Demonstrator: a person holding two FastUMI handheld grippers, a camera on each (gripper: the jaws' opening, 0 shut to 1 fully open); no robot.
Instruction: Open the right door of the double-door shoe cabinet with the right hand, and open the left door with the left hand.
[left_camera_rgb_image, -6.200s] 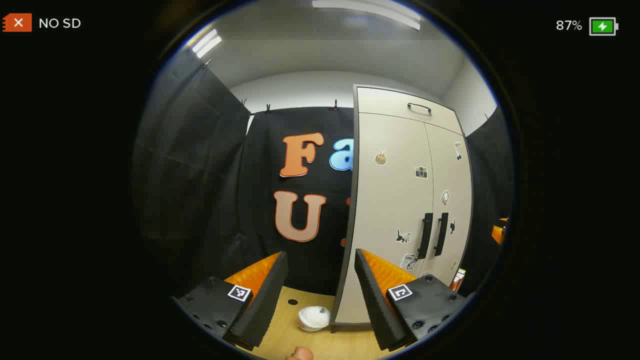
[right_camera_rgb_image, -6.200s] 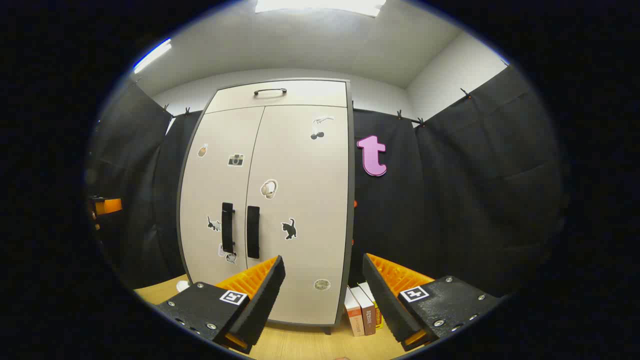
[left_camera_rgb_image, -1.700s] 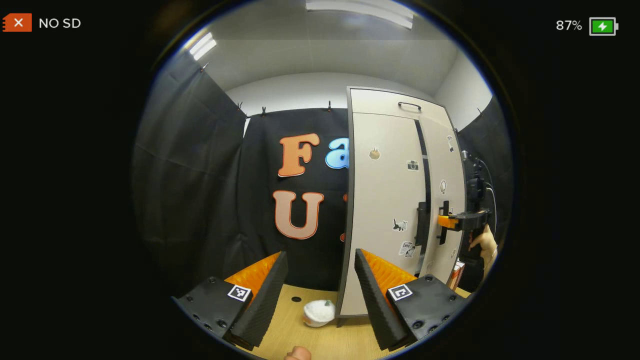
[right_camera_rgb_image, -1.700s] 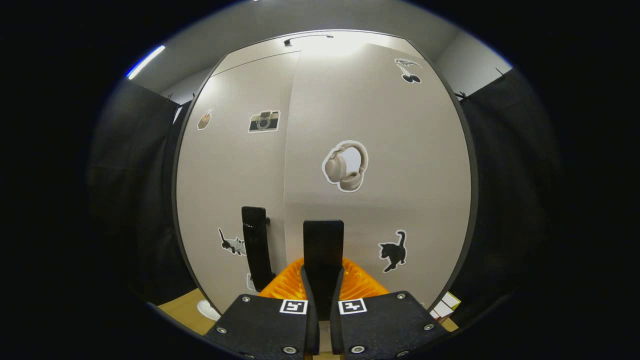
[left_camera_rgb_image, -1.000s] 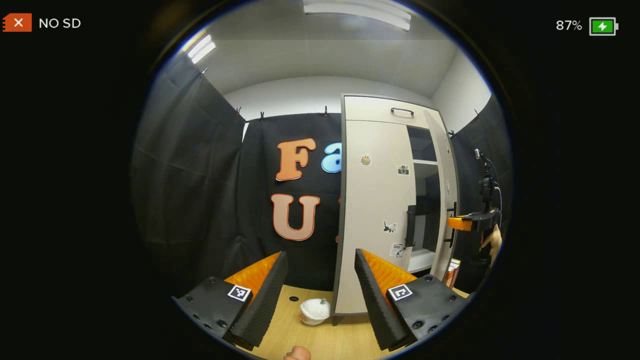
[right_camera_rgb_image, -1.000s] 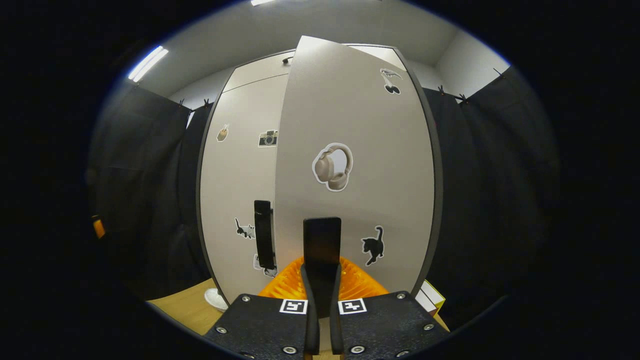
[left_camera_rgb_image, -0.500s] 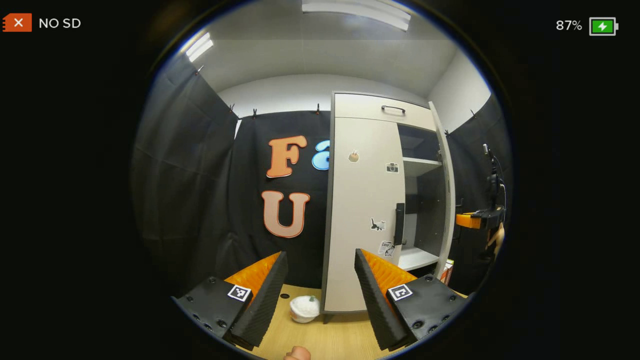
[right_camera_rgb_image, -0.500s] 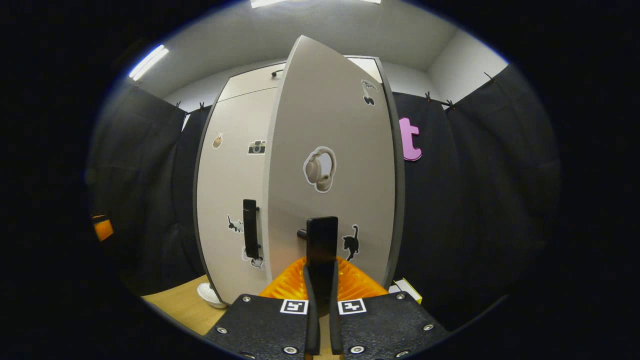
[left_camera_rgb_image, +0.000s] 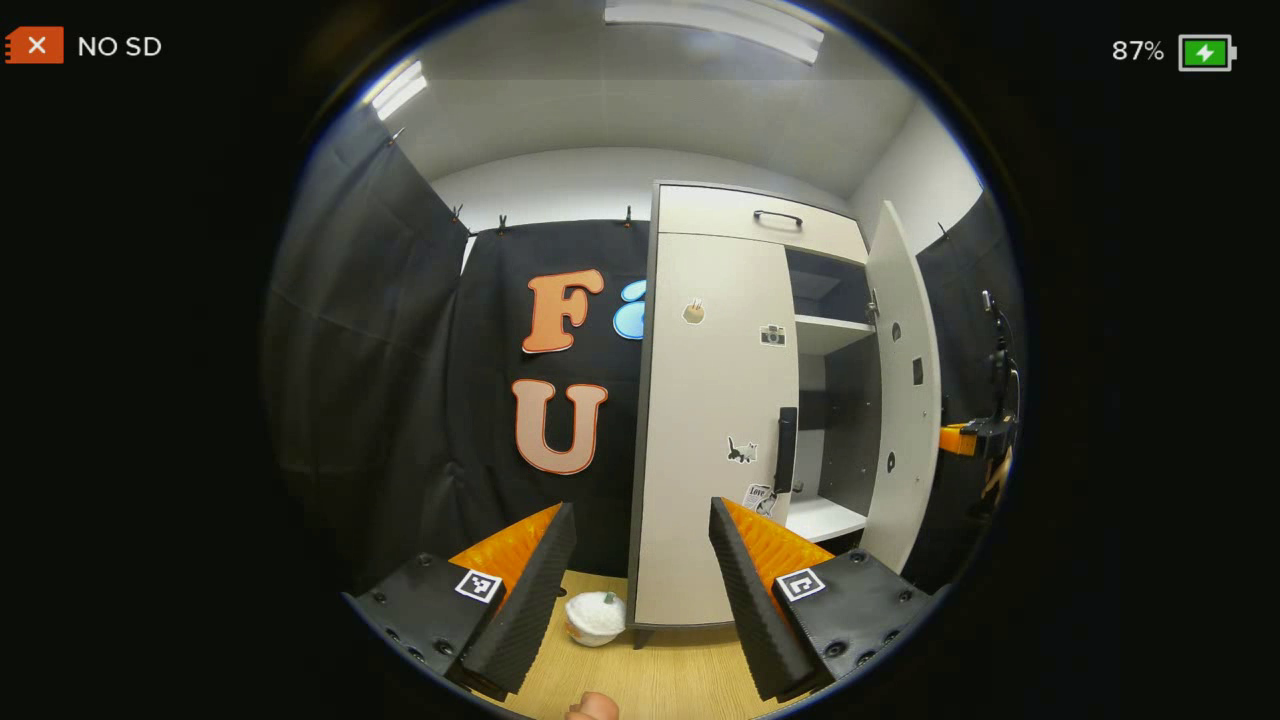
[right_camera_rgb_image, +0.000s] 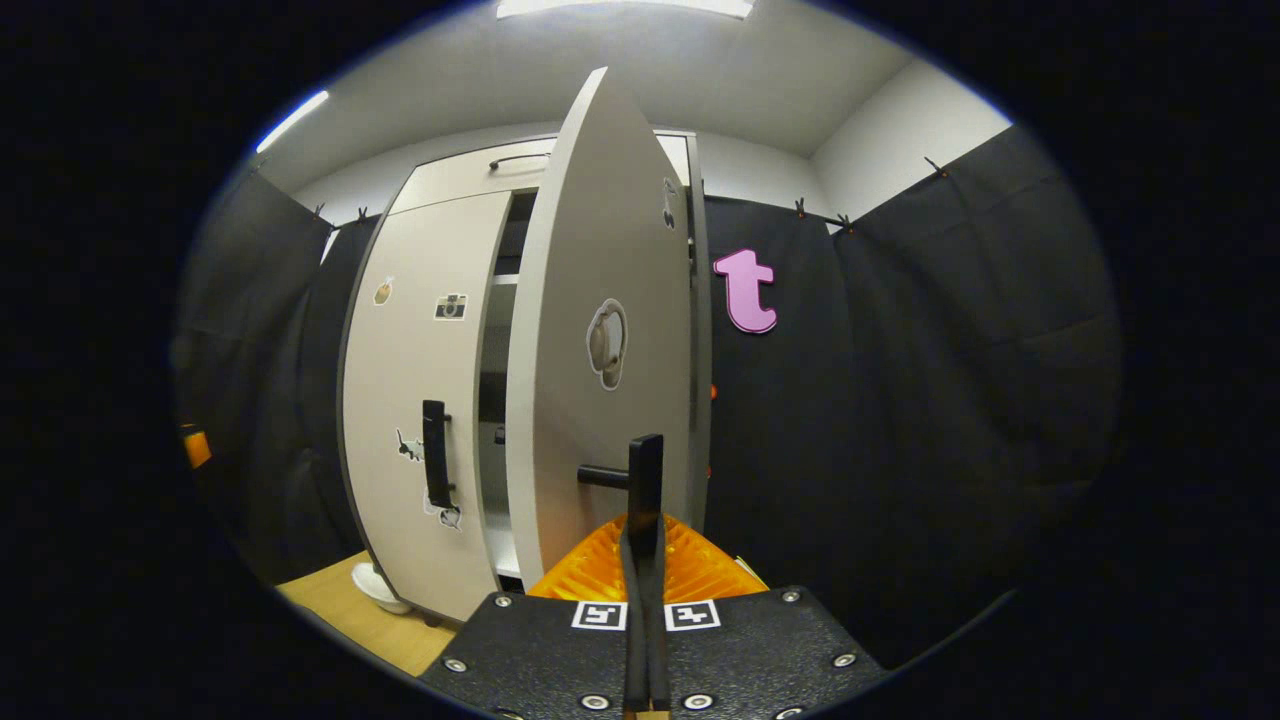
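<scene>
The shoe cabinet (left_camera_rgb_image: 712, 215) stands upright on the wooden surface (left_camera_rgb_image: 680, 680) against the booth's black cloth wall, pale grey with a drawer and a dark drawer handle (left_camera_rgb_image: 778, 217) across its top. In the right gripper view, the right gripper (right_camera_rgb_image: 645, 560) has its jaws pressed together on the black vertical handle (right_camera_rgb_image: 646, 475) of the right door (right_camera_rgb_image: 590, 300), both fingers squeezing the bar between them. That door is swung well out from the cabinet front and is seen almost edge-on, with a headphone sticker (right_camera_rgb_image: 604, 343) on its face. In the left gripper view the same door (left_camera_rgb_image: 903, 400) stands open at the cabinet's right side, its inner face turned toward the camera, and the right gripper (left_camera_rgb_image: 968, 437) sits just beyond its outer edge with a hand (left_camera_rgb_image: 996, 478) below it. The opening shows a dark interior with a white upper shelf (left_camera_rgb_image: 830, 334) and a white lower shelf (left_camera_rgb_image: 822, 517). The left door (left_camera_rgb_image: 712, 420) is shut flat against the cabinet, its black handle (left_camera_rgb_image: 786, 449) near the inner edge, with small stickers of a camera (left_camera_rgb_image: 771, 335) and a cat (left_camera_rgb_image: 740, 451) on it. The left gripper (left_camera_rgb_image: 640, 560) hangs in front of the cabinet's left side, well apart from it, jaws spread wide with nothing between them. A small white bowl (left_camera_rgb_image: 594, 617) rests on the surface just beside the cabinet's lower left corner.
</scene>
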